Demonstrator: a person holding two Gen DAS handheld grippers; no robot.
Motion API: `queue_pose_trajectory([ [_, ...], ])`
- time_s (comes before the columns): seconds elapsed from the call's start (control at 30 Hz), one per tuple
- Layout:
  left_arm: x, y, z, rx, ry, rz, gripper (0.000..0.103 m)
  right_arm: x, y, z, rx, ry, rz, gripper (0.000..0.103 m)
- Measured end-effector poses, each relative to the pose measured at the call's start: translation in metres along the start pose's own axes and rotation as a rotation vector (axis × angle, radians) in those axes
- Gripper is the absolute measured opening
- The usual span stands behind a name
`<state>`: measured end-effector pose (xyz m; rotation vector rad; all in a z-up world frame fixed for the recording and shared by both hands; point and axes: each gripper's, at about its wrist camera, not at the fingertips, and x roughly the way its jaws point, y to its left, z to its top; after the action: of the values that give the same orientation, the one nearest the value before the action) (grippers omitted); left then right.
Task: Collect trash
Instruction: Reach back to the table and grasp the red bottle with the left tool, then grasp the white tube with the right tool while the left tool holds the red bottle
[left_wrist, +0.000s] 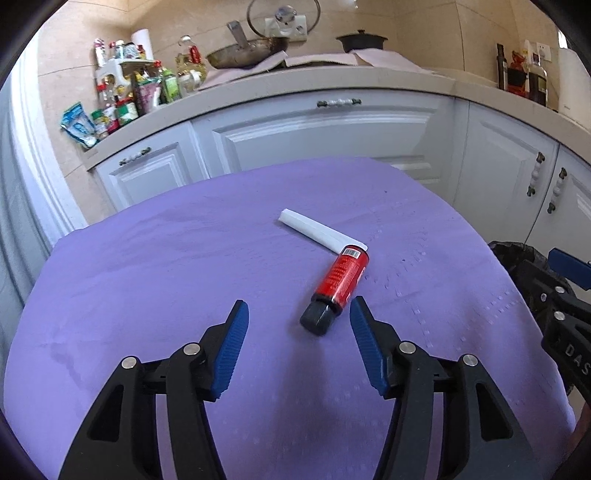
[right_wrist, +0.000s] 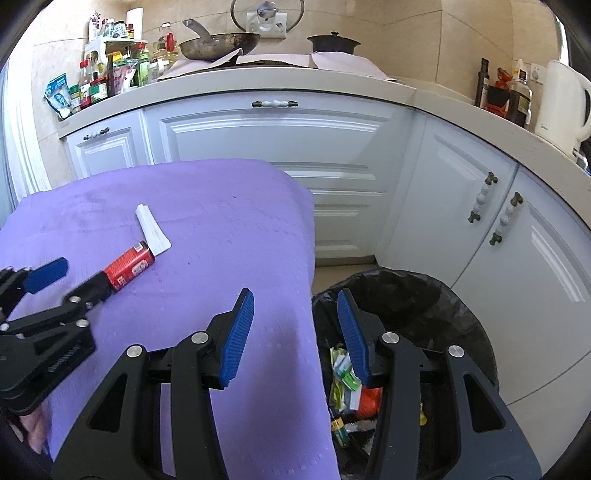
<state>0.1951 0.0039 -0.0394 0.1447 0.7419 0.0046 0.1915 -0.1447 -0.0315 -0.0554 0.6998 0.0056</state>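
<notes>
A red tube with a black cap (left_wrist: 338, 286) lies on the purple tablecloth (left_wrist: 184, 266), its far end touching a folded white paper strip (left_wrist: 317, 230). My left gripper (left_wrist: 298, 314) is open and empty, its jaws on either side of the tube's black cap. In the right wrist view the tube (right_wrist: 127, 269) and paper (right_wrist: 152, 230) lie at the left, with the left gripper (right_wrist: 72, 280) beside them. My right gripper (right_wrist: 295, 306) is open and empty, over the table's right edge and the black-lined trash bin (right_wrist: 424, 306).
The bin holds several wrappers and scraps (right_wrist: 347, 380). White kitchen cabinets (right_wrist: 273, 144) stand behind the table, under a countertop with a pan (right_wrist: 218, 44), a pot (right_wrist: 332, 42), bottles and jars (right_wrist: 107, 74) and a white kettle (right_wrist: 563, 103).
</notes>
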Motion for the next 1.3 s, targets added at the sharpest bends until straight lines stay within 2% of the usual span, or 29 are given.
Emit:
queue_pose_trajectory([
  [0.37,0.037,-0.005,0.012,0.045,0.109,-0.074,0.056,0.015,0.009,0.011,-0.014,0.016,0.026,0.046],
  [0.43,0.04,-0.005,0.011,0.039,0.125,-0.092,0.051,0.016,0.012,0.011,-0.017,0.017,0.029,0.047],
  [0.53,0.04,-0.007,0.01,0.039,0.127,-0.116,0.037,0.017,0.015,0.011,-0.024,0.019,0.032,0.048],
  [0.57,0.04,-0.007,0.01,0.042,0.127,-0.117,0.028,0.018,0.016,0.011,-0.026,0.02,0.033,0.048],
  [0.7,0.039,-0.007,0.011,0.04,0.121,-0.122,0.027,0.021,0.024,0.012,-0.038,0.023,0.04,0.048],
  [0.83,0.036,0.002,0.011,0.008,0.102,-0.101,0.026,0.022,0.033,0.015,-0.054,0.02,0.048,0.048],
  [1.0,0.028,0.022,0.01,-0.013,0.07,-0.032,0.026,0.031,0.05,0.021,-0.085,0.028,0.072,0.048],
  [1.3,0.028,0.09,0.012,-0.104,0.075,0.089,0.026,0.055,0.094,0.04,-0.155,0.056,0.133,0.048],
])
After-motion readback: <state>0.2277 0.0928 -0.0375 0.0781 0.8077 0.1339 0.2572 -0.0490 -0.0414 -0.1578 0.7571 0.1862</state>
